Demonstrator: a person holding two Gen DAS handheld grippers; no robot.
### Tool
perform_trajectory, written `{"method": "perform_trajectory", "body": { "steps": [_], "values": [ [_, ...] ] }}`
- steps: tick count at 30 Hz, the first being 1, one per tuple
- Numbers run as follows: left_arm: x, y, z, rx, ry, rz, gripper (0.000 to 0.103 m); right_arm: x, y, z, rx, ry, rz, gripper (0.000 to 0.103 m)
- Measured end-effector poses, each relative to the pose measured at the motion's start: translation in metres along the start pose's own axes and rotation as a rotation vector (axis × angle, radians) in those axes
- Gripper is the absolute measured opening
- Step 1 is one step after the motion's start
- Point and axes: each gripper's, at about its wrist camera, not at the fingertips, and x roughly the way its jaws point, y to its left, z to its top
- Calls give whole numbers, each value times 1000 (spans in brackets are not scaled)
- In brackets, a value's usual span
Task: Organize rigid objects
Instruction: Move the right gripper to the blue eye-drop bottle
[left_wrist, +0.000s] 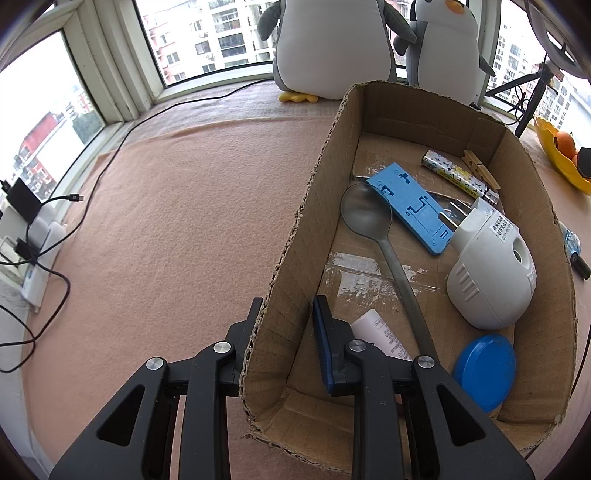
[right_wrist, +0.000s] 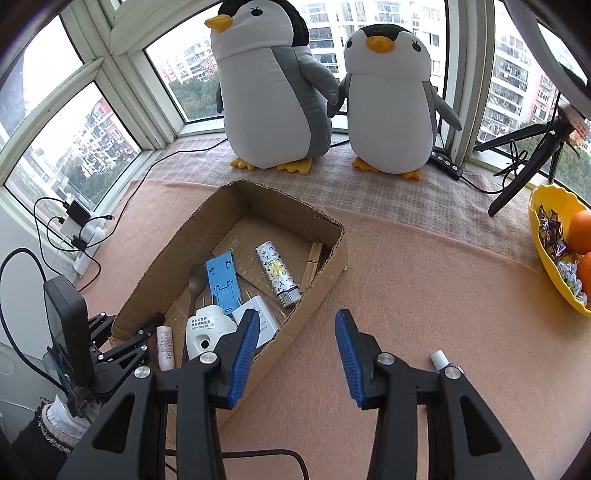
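A cardboard box lies on the pink blanket and holds a metal spoon, a blue plastic stand, a white plug-in device, a blue round lid, a patterned lighter, a wooden clothespin and a small white tube. My left gripper straddles the box's left wall, one finger outside and one inside, with a gap still showing between its pads and the cardboard. In the right wrist view the box is at centre left. My right gripper is open and empty above the blanket beside the box. A small white-capped item lies by its right finger.
Two plush penguins stand at the window behind the box. A yellow bowl with oranges and candy is at the right, beside a black tripod. A power strip with cables lies at the left edge. A small blue toy car lies right of the box.
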Motion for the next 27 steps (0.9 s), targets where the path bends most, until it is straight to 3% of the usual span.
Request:
{"method": "perform_trajectory", "body": {
  "steps": [14, 27],
  "values": [
    [0, 1, -1, 0, 1, 3, 23, -20, -74, -28, 91, 33, -68, 39],
    [-1, 3, -3, 2, 1, 5, 23, 3, -115, -50, 104, 135, -153, 39]
  ]
}}
